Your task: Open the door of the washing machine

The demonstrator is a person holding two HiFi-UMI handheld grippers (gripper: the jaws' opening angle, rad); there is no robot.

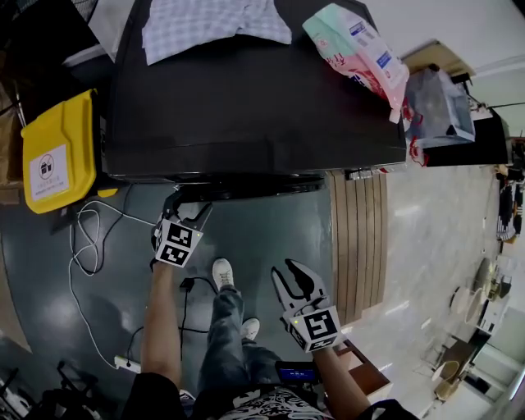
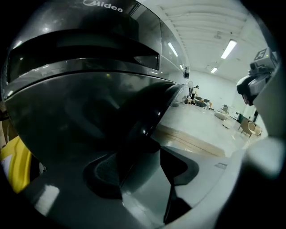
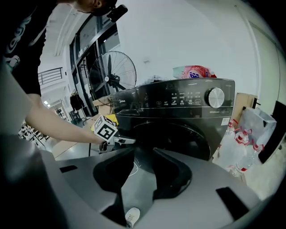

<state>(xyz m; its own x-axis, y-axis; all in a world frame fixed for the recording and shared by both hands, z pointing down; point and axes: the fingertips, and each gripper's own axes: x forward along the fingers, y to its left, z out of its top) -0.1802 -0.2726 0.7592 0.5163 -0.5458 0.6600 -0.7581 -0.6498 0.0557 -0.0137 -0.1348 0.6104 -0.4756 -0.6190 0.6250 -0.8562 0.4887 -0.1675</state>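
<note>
The black front-loading washing machine (image 1: 246, 98) fills the top of the head view, and its round door (image 3: 174, 138) faces me in the right gripper view. My left gripper (image 1: 189, 203) is up against the front, just under the top's edge. In the left gripper view the dark door rim (image 2: 147, 125) runs down between the jaws of the left gripper (image 2: 142, 154), beside the left finger (image 2: 105, 174), with floor showing before the right finger. My right gripper (image 1: 289, 271) hangs lower right over the floor, open and empty (image 3: 143, 152).
A checked cloth (image 1: 213, 25) and a detergent bag (image 1: 357, 49) lie on the machine. A yellow bin (image 1: 57, 152) stands to its left, a clear bag of bottles (image 1: 439, 107) to its right. White cables (image 1: 90, 238) trail on the floor. My shoes (image 1: 223, 272) stand below the door.
</note>
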